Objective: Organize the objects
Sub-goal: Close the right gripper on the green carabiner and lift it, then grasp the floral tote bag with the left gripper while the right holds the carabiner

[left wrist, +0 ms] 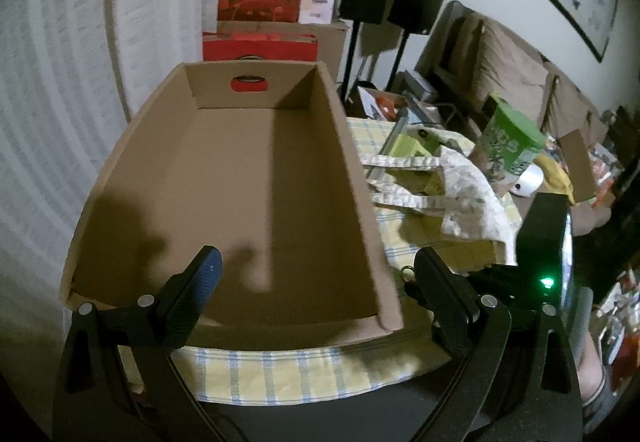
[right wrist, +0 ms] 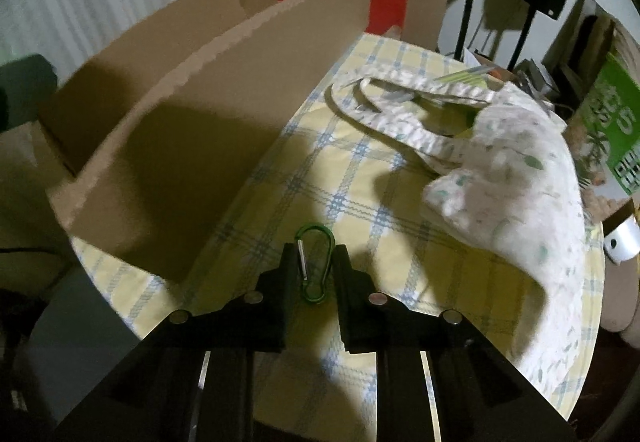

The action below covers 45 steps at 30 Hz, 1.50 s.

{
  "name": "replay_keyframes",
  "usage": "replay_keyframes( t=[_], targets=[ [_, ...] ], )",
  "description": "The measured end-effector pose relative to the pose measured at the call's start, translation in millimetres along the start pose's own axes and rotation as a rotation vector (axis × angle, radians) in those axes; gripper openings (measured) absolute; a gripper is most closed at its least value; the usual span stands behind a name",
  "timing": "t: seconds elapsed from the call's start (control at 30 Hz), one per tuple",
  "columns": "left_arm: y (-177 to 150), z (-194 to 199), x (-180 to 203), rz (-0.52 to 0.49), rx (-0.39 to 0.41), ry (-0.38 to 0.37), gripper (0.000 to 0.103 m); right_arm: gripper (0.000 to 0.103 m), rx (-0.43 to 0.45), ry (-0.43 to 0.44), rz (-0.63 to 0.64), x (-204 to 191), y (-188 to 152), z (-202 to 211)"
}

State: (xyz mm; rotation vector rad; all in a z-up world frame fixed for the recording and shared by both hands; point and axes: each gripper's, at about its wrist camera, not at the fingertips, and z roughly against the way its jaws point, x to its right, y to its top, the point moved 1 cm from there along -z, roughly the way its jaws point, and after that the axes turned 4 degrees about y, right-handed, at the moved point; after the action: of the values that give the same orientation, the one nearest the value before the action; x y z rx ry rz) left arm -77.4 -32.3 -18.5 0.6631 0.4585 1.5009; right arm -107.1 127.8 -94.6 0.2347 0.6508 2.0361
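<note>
Cardboard box (left wrist: 240, 177) taking up the left half of the table, open at the top, nothing visible inside, a handle slot cut in its far end wall. Yellow cloth with blue checks (right wrist: 360, 181) spreading under it and across the table beside it. Lying on that cloth to the right of the box – a pale printed tote bag (right wrist: 512, 177), crumpled, straps trailing toward the box's long side wall. Standing at the far right edge, past the bag – a green printed carton (left wrist: 512, 141), tilted. Hovering over the near end of the box, left gripper (left wrist: 316, 274) with fingers spread wide, nothing between them, one finger above the box floor and the other outside the right wall. Reaching down to the cloth just right of the box, right gripper (right wrist: 314, 262) pressed in on a small green carabiner (right wrist: 316, 262), black fingers pinching both of its long sides, silver gate toward the left finger, the clip lying against the cloth near the table's front edge, outside the box.
</note>
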Motion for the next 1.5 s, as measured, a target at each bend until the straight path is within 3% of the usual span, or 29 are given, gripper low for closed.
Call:
replay_keyframes(
  t=[0.37, 0.67, 1.07, 1.33, 1.5],
  targets=[
    [30.9, -5.3, 63.5, -0.116, -0.05, -0.138, 0.096, 0.017, 0.087, -0.02, -0.093, 18.0, -24.1, 68.4],
    [44.7, -41.5, 104.9, -0.143, -0.143, -0.18, 0.096, 0.017, 0.14, -0.056, -0.143, 36.3, -40.0, 113.3],
    [33.7, -85.9, 128.0, -0.082, -0.303, -0.271, 0.096, 0.017, 0.184, -0.072, -0.195, 53.1, -57.6, 145.8],
    [12.1, -92.9, 132.4, -0.044, -0.351, -0.304, 0.096, 0.017, 0.205, -0.088, -0.253, 66.8, -78.2, 163.7],
    [7.5, -99.5, 131.0, 0.071, -0.397, -0.389, 0.081, 0.017, 0.207, -0.099, -0.279, 73.8, -87.7, 168.5]
  ],
)
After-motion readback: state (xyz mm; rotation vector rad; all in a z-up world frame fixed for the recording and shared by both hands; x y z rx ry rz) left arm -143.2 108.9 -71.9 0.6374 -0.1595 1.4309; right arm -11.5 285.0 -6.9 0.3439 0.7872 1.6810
